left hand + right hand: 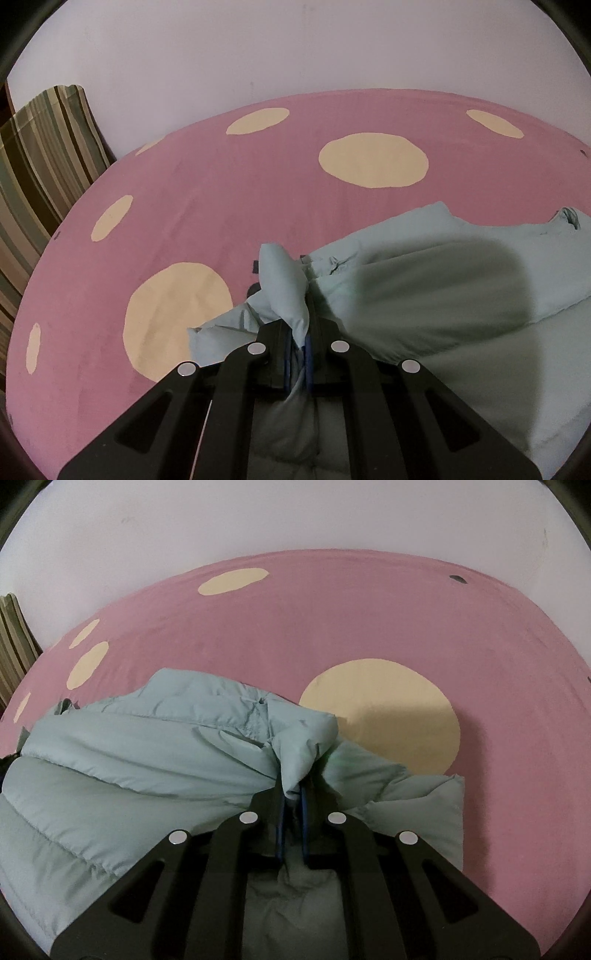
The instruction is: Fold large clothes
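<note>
Both my grippers tilt downward — left gripper (297, 332) and right gripper (293, 794) each pinch a puffy fold of the pale-green quilted jacket (147, 746), lying on the pink spotted bed (332, 620).

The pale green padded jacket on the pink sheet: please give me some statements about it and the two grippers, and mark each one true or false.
1. The left gripper is shut on a fold of the padded jacket. True.
2. The right gripper is open and holds nothing. False: it is shut on jacket fabric too.
3. The jacket lies on a pink sheet with cream spots. True.
4. The jacket is dark blue. False: it is pale green.
5. A striped cloth shows at the left edge of the left wrist view. True.
</note>
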Motion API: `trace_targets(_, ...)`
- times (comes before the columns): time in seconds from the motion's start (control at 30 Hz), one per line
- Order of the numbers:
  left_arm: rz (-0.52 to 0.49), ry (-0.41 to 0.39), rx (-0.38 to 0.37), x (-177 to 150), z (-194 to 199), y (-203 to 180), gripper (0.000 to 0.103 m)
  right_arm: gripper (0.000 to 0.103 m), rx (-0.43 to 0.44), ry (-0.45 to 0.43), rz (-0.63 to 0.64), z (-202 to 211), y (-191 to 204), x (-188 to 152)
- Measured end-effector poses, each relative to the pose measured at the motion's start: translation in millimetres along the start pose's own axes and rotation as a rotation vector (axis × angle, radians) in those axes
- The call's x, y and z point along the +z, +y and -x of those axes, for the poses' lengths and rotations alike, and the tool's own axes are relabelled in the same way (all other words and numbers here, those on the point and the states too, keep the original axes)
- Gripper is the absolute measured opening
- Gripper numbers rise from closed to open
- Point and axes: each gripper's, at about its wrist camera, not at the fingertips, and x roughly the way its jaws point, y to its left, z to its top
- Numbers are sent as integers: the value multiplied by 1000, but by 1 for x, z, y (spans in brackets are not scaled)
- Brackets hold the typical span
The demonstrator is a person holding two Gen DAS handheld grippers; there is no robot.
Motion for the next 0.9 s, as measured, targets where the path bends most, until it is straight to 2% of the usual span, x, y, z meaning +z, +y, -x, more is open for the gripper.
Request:
trace_targets(0.23,6,-16,5,-1,1,-1,5,5,-24,-24,17,-1,4,-3)
trace_targets(0.5,-17,2,18,4,4,-1,5,7,-47,-23,30,6,7,1)
trace_targets(0.6,-30,10,28,7,10,-1,6,11,-56,-20,43,11,10,3)
trace_targets(0.67,-14,24,22,8,19,4,7,19,-57,-20,34,19,10,5)
trace_targets(0.73,28,19,12,9,33,11,8,35,-42,-35,4,32,10,6)
trace_targets(0.9,73,-63,-49,12,86,6,12,36,22,-98,4,70,38,9)
